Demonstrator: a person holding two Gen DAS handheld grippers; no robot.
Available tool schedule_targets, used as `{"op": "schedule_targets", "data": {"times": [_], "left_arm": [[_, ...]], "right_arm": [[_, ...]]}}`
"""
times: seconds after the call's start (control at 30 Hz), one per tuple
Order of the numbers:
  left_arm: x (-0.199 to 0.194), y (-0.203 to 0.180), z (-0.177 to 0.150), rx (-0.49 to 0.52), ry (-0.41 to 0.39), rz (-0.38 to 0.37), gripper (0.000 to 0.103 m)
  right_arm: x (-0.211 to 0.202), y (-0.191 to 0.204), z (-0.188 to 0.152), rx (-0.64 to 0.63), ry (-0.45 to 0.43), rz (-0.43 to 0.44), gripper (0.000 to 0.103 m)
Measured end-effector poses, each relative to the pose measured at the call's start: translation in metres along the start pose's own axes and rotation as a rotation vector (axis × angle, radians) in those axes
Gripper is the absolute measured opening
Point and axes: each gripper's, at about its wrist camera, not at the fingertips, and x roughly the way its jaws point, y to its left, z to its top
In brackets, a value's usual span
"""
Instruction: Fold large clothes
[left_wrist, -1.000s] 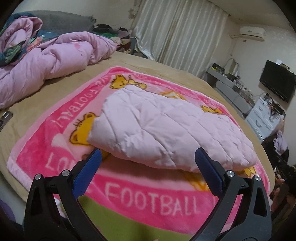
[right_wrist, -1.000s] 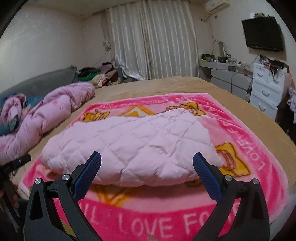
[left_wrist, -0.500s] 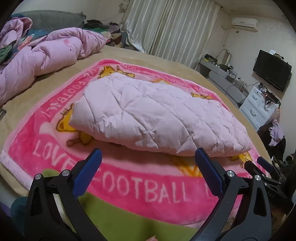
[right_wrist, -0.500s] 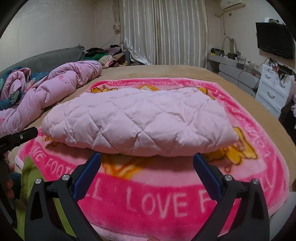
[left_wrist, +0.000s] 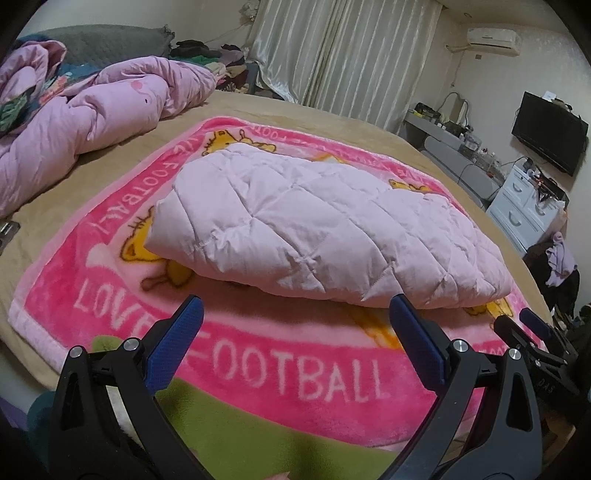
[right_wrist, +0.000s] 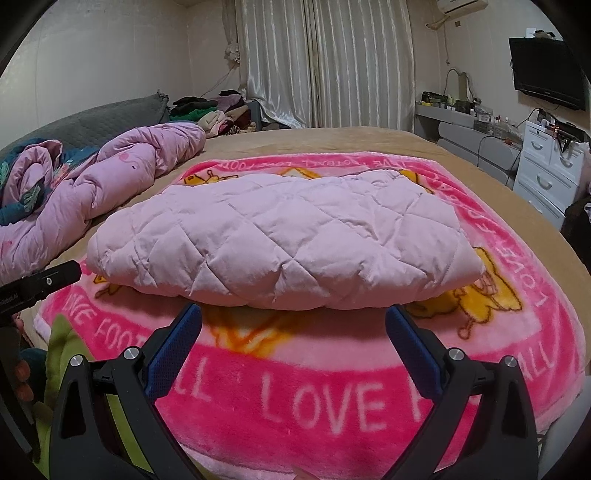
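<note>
1. The left gripper (left_wrist: 295, 314) has its blue fingers spread wide apart. It holds nothing and touches nothing.
2. The right gripper (right_wrist: 293, 321) is spread just as wide. It is empty too, and it hangs just in front of the near side of the puffy coat.
3. Under both grippers lies a fuzzy pink blanket (right_wrist: 332, 369) with white letters and yellow cartoon animals. Its near edge has a green strip (left_wrist: 240, 424).
4. The pink quilted coat (right_wrist: 280, 240) sits folded in the middle of the blanket. It is soft and fat like a pillow, with stitched diamond shapes on top. In the left view the coat (left_wrist: 325, 229) looks long and rounded.
5. The blanket lies on a tan bed (right_wrist: 332, 142).
6. A crumpled pink quilt (left_wrist: 92, 122) is heaped along the left edge of the bed, well apart from the coat.
7. At the far wall hang shiny striped curtains (right_wrist: 325, 62). White drawers (right_wrist: 550, 166) stand past the right edge of the bed.
</note>
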Motion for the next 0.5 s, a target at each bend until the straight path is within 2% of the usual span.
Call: {"op": "schedule_targets", "data": {"times": [0.5], "left_arm": [[-0.0024,-0.0006,0.0000,0.000,0.007,0.000,0.094]], "right_arm": [[-0.0002,-0.0008,-0.0003,0.000,-0.005,0.000,0.099]]}}
